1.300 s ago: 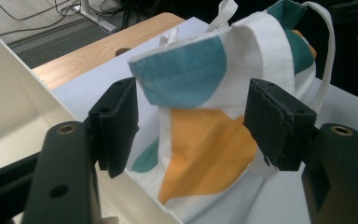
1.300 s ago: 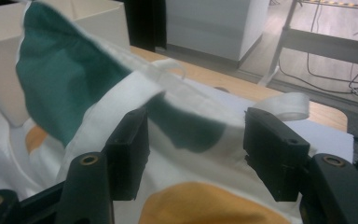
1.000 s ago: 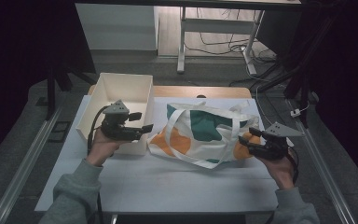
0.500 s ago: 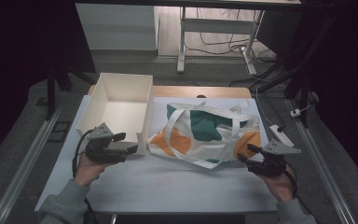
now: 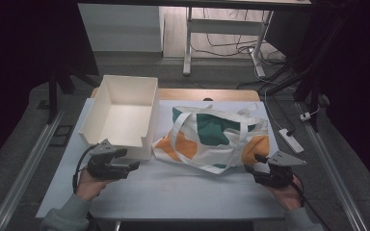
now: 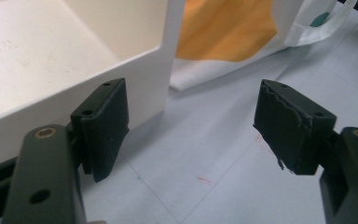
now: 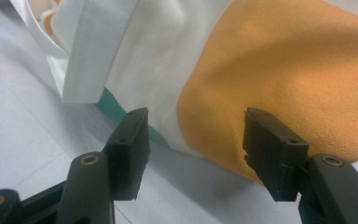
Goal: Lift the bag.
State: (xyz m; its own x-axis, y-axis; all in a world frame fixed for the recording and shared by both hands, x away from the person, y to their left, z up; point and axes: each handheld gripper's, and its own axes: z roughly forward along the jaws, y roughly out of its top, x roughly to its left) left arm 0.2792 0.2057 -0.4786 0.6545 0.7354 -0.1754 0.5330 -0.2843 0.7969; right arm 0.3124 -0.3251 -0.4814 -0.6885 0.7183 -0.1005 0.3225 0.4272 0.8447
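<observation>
A white tote bag (image 5: 212,137) with orange and green patches lies flat in the middle of the table, its handles spread over it. My left gripper (image 5: 134,166) rests low by the near right corner of the white box (image 5: 125,110). Its jaws have just been opening and stand open, with nothing between them. In the left gripper view the left gripper (image 6: 191,135) points past the box corner (image 6: 165,70) toward the bag (image 6: 223,28). My right gripper (image 5: 251,169) is open at the bag's near right corner. In the right gripper view the right gripper (image 7: 196,149) frames the orange patch (image 7: 284,70) without pressing on it.
The box is open-topped and empty, left of the bag. A pale mat (image 5: 183,187) covers the table, with bare room along the near edge between the two hands. A power strip (image 5: 289,139) lies at the right edge. Desk legs and cables stand beyond the table.
Both hands have sunk and drawn back toward the table's near edge. The left gripper left the bag's left edge and now sits in front of the box.
</observation>
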